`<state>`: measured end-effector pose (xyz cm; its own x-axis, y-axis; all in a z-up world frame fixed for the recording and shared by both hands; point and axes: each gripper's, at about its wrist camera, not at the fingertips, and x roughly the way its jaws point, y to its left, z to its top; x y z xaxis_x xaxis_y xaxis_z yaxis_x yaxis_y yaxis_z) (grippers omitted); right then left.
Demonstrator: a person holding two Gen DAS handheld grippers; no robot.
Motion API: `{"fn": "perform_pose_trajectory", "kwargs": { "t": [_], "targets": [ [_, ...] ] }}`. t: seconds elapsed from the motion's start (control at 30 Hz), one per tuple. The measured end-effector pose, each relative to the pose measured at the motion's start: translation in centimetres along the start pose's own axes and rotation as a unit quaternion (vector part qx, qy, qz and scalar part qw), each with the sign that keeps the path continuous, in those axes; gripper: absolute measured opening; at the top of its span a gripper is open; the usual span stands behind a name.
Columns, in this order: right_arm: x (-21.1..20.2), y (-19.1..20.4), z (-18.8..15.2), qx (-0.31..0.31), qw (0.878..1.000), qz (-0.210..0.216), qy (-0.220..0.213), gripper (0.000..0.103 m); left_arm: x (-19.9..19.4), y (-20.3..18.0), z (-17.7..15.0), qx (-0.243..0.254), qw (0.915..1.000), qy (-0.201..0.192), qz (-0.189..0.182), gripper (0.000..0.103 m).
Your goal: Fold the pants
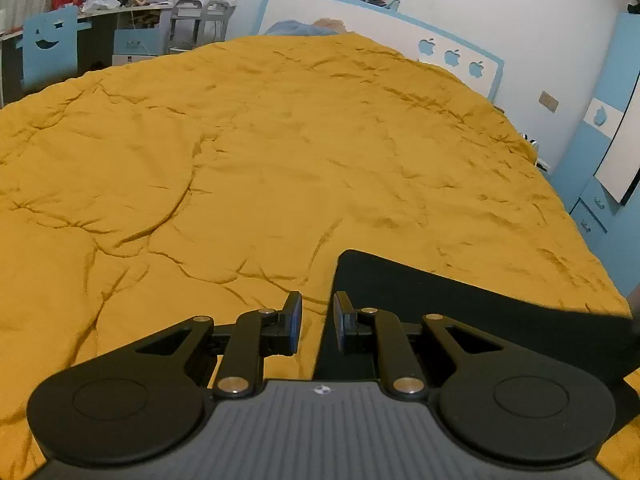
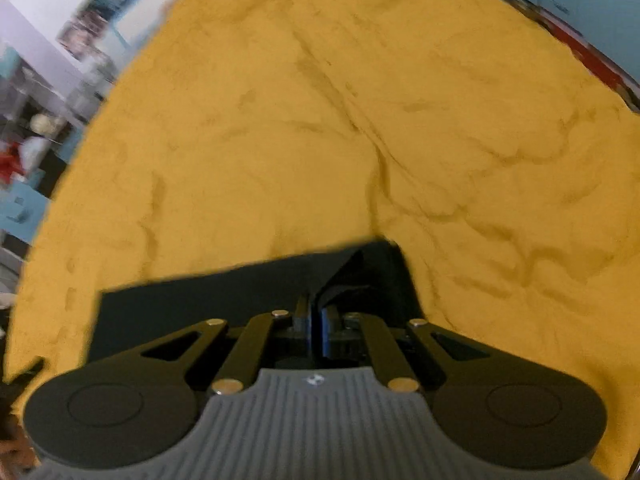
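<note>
The black pants [image 1: 460, 308] lie flat on the mustard-yellow bedspread [image 1: 260, 152], at the lower right of the left wrist view. My left gripper [image 1: 318, 322] is open and empty, hovering just above the pants' left edge, which runs between its fingers. In the right wrist view the pants [image 2: 224, 292] stretch leftward across the bedspread [image 2: 320, 120]. My right gripper [image 2: 316, 330] is shut on a corner of the pants, and the cloth is folded up into a small peak at the fingertips. This view is blurred.
A blue and white headboard [image 1: 460, 50] stands at the far end of the bed. A blue chair [image 1: 50, 46] and a cluttered desk [image 1: 120, 8] stand at the back left. A blue wardrobe [image 1: 612, 152] stands at the right.
</note>
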<state>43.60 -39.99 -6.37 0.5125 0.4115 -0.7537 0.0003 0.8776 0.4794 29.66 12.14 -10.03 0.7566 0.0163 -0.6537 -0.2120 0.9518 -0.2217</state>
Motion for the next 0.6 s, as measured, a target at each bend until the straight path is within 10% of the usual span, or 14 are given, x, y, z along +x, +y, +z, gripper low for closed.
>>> {"fn": "perform_pose_trajectory", "kwargs": {
  "t": [0.07, 0.23, 0.6],
  "targets": [
    [-1.9, 0.7, 0.2, -0.024, 0.999, 0.034, -0.022, 0.000, 0.0, 0.0, 0.1, 0.001, 1.0000, 0.000, 0.000, 0.018],
    [3.0, -1.6, -1.4, -0.042, 0.997, -0.053, 0.024, 0.000, 1.0, -0.8, 0.0, 0.022, 0.9997, 0.011, 0.002, 0.018],
    [4.0, -1.9, -4.2, -0.080, 0.993, -0.084, -0.033, 0.000, 3.1, -0.8, 0.4, 0.011, 0.9995, 0.031, 0.004, 0.017]
  ]
}}
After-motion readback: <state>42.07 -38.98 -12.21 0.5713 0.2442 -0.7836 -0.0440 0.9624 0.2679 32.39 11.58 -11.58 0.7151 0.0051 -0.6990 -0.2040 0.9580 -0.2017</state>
